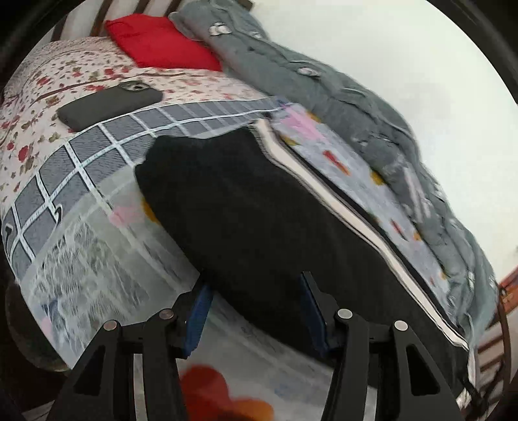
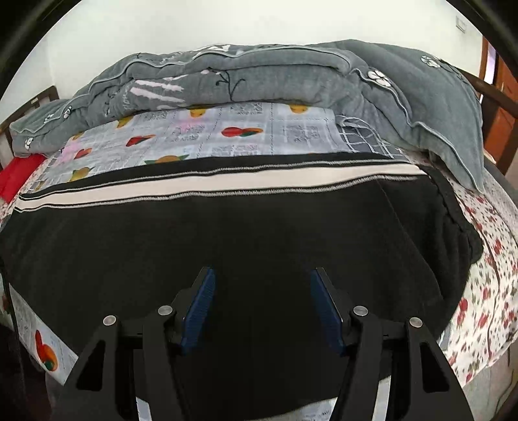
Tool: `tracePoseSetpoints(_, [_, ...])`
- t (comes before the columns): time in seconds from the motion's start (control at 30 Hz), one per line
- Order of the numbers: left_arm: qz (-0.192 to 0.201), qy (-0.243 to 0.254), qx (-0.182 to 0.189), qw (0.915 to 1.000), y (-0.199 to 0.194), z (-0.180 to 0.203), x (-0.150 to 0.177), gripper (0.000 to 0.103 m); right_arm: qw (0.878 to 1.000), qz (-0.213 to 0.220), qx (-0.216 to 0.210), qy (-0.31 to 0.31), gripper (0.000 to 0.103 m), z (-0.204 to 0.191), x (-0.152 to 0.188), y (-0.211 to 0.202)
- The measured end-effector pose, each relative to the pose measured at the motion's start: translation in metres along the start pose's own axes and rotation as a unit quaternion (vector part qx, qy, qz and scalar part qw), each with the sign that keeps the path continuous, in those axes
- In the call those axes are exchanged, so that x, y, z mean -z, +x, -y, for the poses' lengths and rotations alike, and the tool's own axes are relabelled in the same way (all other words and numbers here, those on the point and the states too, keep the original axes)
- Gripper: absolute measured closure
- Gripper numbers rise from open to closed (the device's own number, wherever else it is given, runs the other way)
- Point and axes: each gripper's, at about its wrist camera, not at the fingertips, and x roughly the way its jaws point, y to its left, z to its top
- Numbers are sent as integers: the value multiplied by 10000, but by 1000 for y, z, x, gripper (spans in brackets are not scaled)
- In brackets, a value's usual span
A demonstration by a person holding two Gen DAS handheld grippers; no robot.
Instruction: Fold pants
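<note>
Two wrist views are showing one bed [image 2: 485, 291] under a floral sheet, with a fruit-print cover [image 2: 226, 136] and a grey quilt [image 2: 259, 77] lying along a white wall [image 2: 162, 26]. The black pants [image 2: 259, 226], white stripe along one edge, are lying flat on the cover. Only the left view is showing a dark phone [image 1: 110, 105] and red cloth [image 1: 162, 42]. The left gripper [image 1: 255, 298] and right gripper [image 2: 262, 288] are hovering spread, pinching nothing.
</note>
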Motion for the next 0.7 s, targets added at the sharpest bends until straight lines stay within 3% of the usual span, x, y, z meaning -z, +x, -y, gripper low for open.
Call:
tracePoseSetpoints(0.4, [320,4,-317,9990,16,-10,-34,52,9992,-150,279,233,43,11,9,-1])
tracePoseSetpoints(0.7, [375,11,-371,9986,-2,-24,-22,52,9992,-220,237,234,43,1,9,6])
